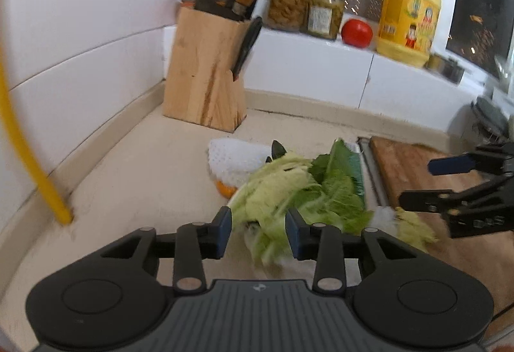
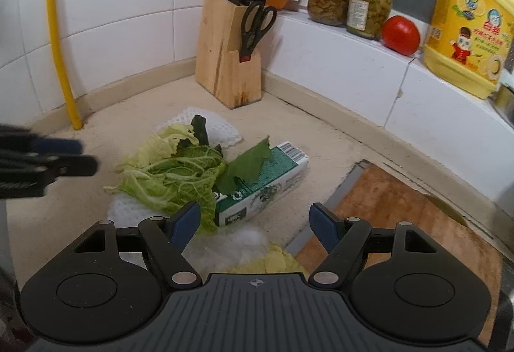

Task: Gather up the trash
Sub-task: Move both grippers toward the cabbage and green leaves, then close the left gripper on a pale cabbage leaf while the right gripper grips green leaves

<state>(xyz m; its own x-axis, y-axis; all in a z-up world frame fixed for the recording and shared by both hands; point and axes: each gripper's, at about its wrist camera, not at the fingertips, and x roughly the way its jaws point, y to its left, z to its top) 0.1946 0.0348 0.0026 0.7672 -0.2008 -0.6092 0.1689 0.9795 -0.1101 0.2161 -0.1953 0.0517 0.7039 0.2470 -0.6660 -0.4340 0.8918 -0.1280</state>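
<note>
A heap of trash lies on the beige counter: green cabbage leaves (image 1: 289,191) (image 2: 173,178), a green and white carton (image 2: 273,178) (image 1: 359,172) partly under them, white foam netting (image 1: 237,159) (image 2: 208,127) and an orange scrap (image 1: 225,188). A pale leaf piece (image 2: 273,258) (image 1: 414,226) lies by the board's near corner. My left gripper (image 1: 258,231) (image 2: 86,156) hovers at the heap's left edge, open, with blurred leaves showing beyond its gap and nothing gripped. My right gripper (image 2: 255,215) (image 1: 420,183) stands wide open over the heap's right side, empty.
A wooden knife block (image 2: 225,62) (image 1: 202,72) with knives and scissors stands in the corner. Two jars (image 2: 350,1), a tomato (image 2: 400,35) and a yellow bottle (image 2: 469,21) line the ledge. A wooden cutting board (image 2: 401,223) lies right; a yellow pipe (image 2: 61,62) runs down the left wall.
</note>
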